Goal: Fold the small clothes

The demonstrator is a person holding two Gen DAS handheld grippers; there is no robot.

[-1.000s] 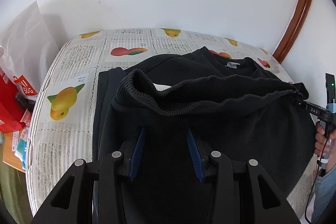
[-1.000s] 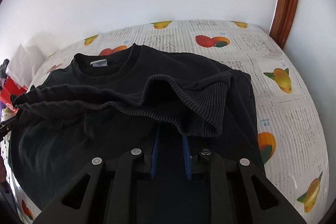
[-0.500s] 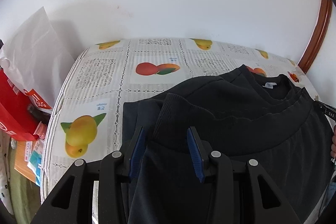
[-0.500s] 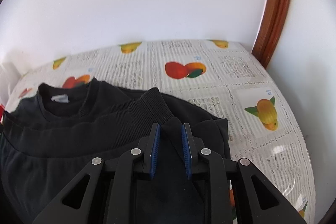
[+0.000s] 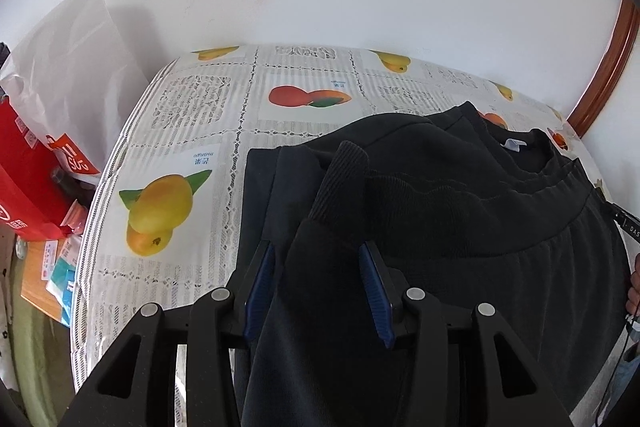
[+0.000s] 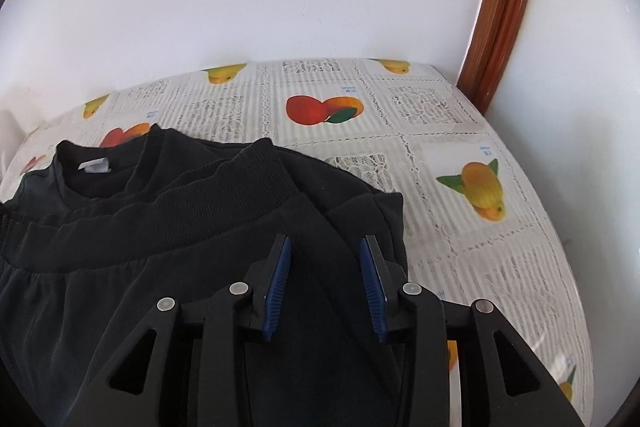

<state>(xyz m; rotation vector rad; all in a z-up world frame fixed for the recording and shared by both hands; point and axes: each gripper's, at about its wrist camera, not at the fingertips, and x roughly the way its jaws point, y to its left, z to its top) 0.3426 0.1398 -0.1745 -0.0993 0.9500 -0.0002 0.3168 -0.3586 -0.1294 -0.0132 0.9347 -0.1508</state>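
The black cotton sweatshirt with ribbed hem and cuffs (image 5: 460, 227) lies on the worktop under a white lace-pattern oilcloth printed with fruit (image 5: 208, 115), its neckline with the white label toward 1 o'clock in the left wrist view and 10 o'clock in the right wrist view (image 6: 160, 219), and the ribbed hem band is folded up to lie just below that collar. The band's long axis runs side to side between the two tools, so each one sits at one end of it: the left gripper (image 5: 316, 291) has its jaws wide with a bunch of fabric and a ribbed cuff standing between them, and the right gripper (image 6: 326, 287) has its jaws wide too, cloth passing beneath them. Whether either blue pad touches fabric is hard to tell, black on black. The sweatshirt's near edge is cut off below both tools; a red and white shopping bag (image 5: 36, 179) sits at 9 o'clock off the worktop
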